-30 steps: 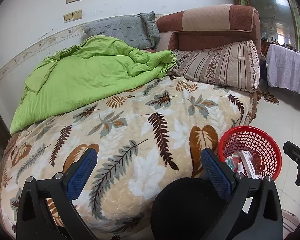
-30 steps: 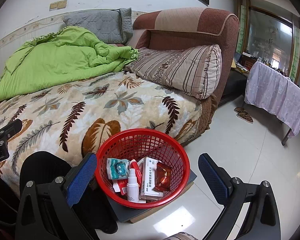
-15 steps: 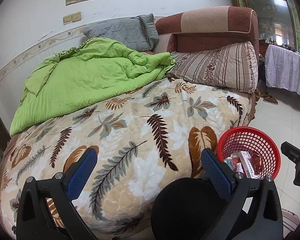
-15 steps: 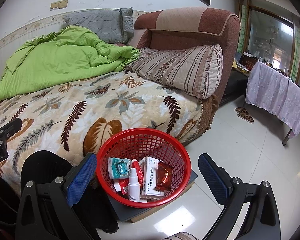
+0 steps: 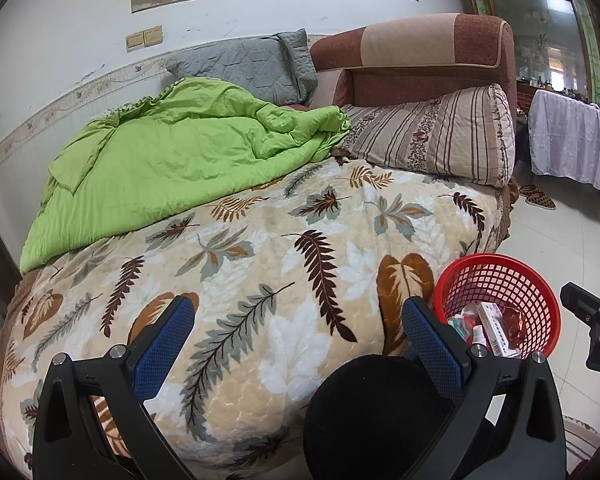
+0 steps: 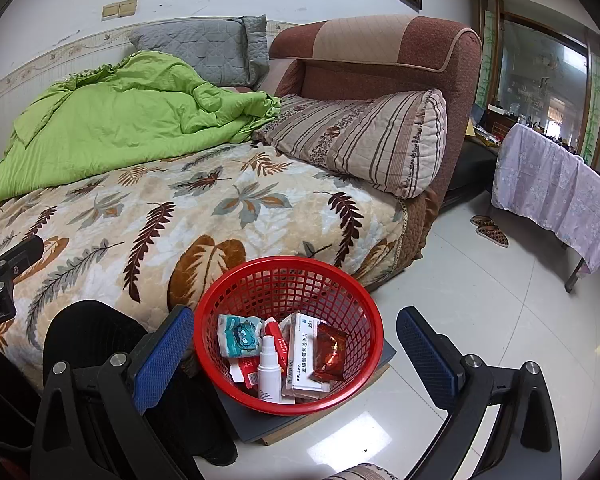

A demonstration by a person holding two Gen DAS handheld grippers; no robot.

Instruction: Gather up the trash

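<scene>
A red mesh basket [image 6: 350, 292] stands on a flat grey board on the floor beside the bed. Inside it lie a white spray bottle [image 6: 270, 374], a white medicine box [image 6: 302, 356], a teal tissue pack [image 6: 238, 336] and a red foil packet [image 6: 330, 354]. The right gripper [image 6: 296, 354] hovers over the basket, open and holding nothing. In the left wrist view the basket [image 5: 540, 308] sits at the lower right. The left gripper [image 5: 296, 344] is open over the leaf-patterned blanket [image 5: 260, 264], empty. No loose trash shows on the bed.
A green quilt [image 5: 172, 168], a grey pillow [image 5: 244, 68] and a striped pillow [image 5: 436, 140] lie on the bed. A black round object [image 5: 372, 412] sits below the left gripper. A cloth-covered table [image 6: 552, 184] and slippers [image 6: 490, 230] stand on the tiled floor at right.
Both views have drifted slightly; the basket sits a little further left in the left wrist view and right in the right wrist view. Both grippers stay open and empty.
</scene>
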